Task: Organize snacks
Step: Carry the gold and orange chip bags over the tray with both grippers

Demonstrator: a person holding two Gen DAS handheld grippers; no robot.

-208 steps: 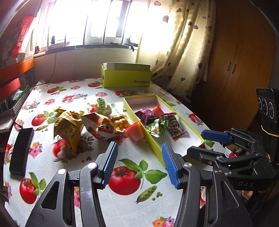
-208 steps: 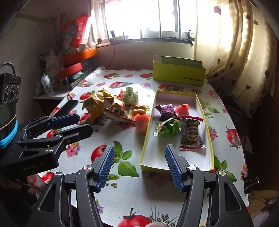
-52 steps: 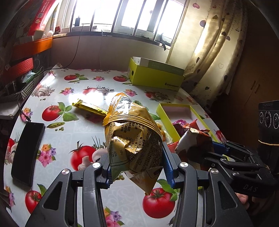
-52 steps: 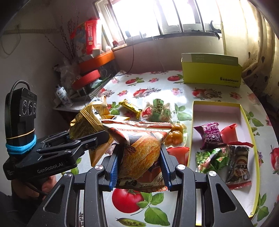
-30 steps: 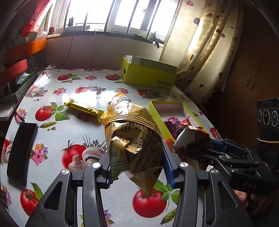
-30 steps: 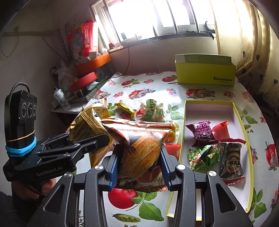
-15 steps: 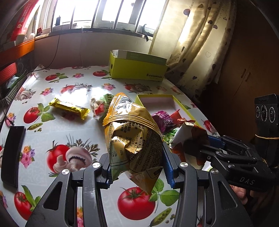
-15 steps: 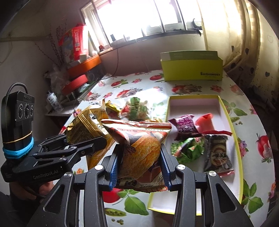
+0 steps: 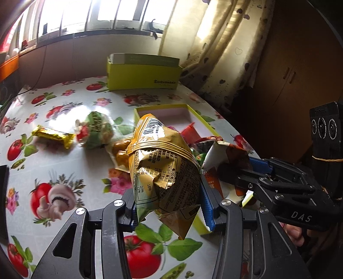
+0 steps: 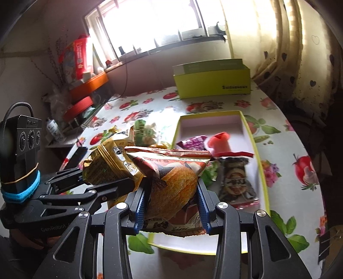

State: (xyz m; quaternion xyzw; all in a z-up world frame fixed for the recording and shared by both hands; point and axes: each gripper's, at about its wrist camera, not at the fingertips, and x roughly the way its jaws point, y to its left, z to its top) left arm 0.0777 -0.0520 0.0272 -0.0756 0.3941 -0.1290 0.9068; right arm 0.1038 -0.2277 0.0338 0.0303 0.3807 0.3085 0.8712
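Crinkled gold snack bag [image 9: 163,171] and orange-red bread packet [image 10: 171,184] held aloft, near yellow tray [image 10: 262,171] holding wrapped snacks.

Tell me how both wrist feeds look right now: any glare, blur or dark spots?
Left wrist view: window blown out, glare on the tablecloth, loose snacks slightly blurred, cabinet side dark. Right wrist view: window overexposed, glare patch beside the yellow tray, corners vignetted, strong fisheye bending.

Tablecloth [image 9: 64,171]: white, printed with red tomatoes, mushrooms, green leaves, pink flowers. Tray [image 10: 260,163]: lime-yellow rim, pale pink inside. Held packet [image 9: 163,169]: gold, dark print. Other held packet [image 10: 173,182]: orange, red, white. Gripper pads [image 10: 201,206]: blue. Curtain [image 9: 225,53]: cream, dark hearts.
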